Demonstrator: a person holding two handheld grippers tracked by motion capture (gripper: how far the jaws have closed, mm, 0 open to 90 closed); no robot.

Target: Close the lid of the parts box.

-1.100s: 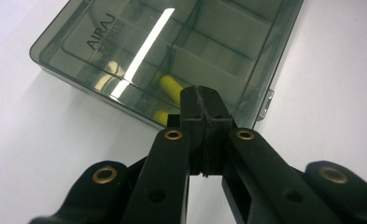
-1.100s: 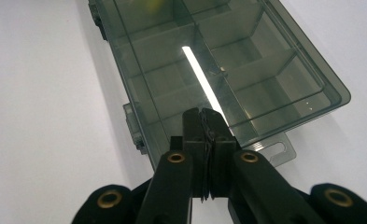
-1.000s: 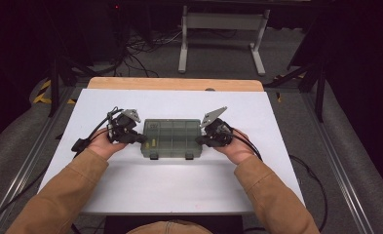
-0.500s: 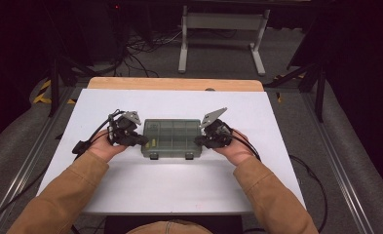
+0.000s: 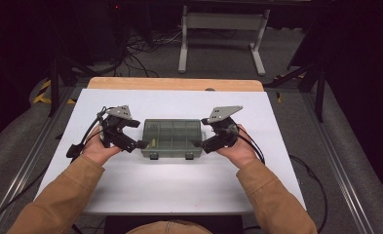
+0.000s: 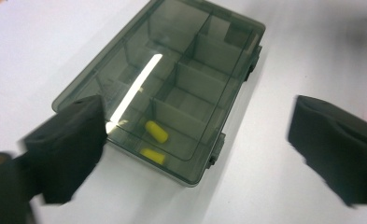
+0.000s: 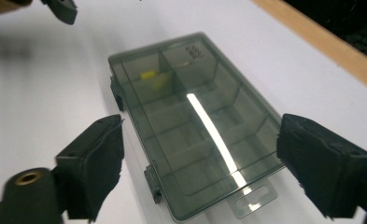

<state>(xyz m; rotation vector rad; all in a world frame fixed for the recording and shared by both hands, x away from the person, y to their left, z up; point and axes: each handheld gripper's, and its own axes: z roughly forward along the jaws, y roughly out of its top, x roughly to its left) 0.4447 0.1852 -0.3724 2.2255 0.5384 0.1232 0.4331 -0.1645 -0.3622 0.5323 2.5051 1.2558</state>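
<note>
A smoky clear compartment box (image 5: pixel 172 138) lies shut in the middle of the white table (image 5: pixel 179 195), its latches on the near side. Two small yellow pieces (image 6: pixel 156 131) sit in one compartment near its left end, also seen as yellow pieces (image 7: pixel 148 74) in the right gripper view. My left gripper (image 5: pixel 141 144) is at the box's left end and is open, and in the left gripper view the left gripper (image 6: pixel 200 121) has its jaws spread wider than the box corner. My right gripper (image 5: pixel 199 145) is at the right end, and the right gripper (image 7: pixel 204 135) is open, its jaws straddling that end.
A wooden strip (image 5: pixel 174 84) runs along the table's far edge. Beyond it, cables and a metal stand (image 5: pixel 220 34) are on the floor. Bare white tabletop lies in front of the box and on both sides.
Both grippers have drawn slightly outward from the box ends, the left one to the left and the right one to the right. The box has not moved.
</note>
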